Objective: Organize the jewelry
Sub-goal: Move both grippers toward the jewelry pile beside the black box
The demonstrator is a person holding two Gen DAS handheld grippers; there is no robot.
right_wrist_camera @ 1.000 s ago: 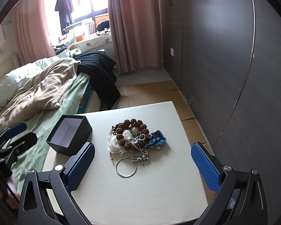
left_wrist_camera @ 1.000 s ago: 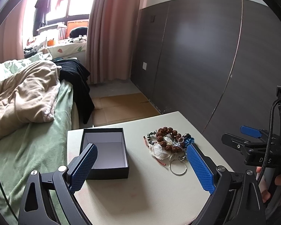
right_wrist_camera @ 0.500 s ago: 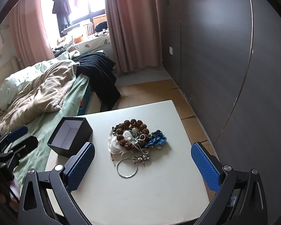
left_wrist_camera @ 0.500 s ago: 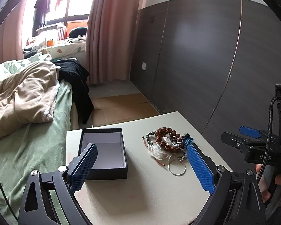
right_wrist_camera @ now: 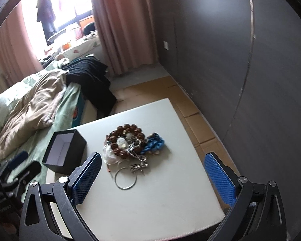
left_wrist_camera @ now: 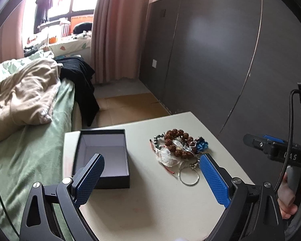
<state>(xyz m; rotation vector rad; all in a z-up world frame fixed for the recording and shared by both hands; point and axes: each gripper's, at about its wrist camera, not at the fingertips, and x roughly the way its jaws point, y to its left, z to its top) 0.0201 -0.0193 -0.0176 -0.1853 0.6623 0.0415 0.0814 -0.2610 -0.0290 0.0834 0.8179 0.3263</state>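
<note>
A heap of jewelry (left_wrist_camera: 178,146) (right_wrist_camera: 130,143) lies on a small white table (left_wrist_camera: 160,200) (right_wrist_camera: 166,190): a brown bead bracelet (right_wrist_camera: 126,138), a blue chain (right_wrist_camera: 154,142), a white pouch (left_wrist_camera: 167,157) and a silver ring (left_wrist_camera: 188,177) (right_wrist_camera: 125,180). An open black box (left_wrist_camera: 104,156) (right_wrist_camera: 65,153), empty inside, stands left of the heap. My left gripper (left_wrist_camera: 150,178) is open above the table's near side, between box and heap. My right gripper (right_wrist_camera: 153,177) is open, hovering just short of the silver ring.
A bed (left_wrist_camera: 28,120) with a beige blanket and black clothing borders the table's left side. Dark wall panels (left_wrist_camera: 220,60) stand to the right. A hand (left_wrist_camera: 287,196) holds the right gripper's handle at the right edge of the left wrist view.
The right gripper has tilted and moved closer to the jewelry heap, which now looks larger. The left gripper has shifted slightly toward the table. Both stay open.
</note>
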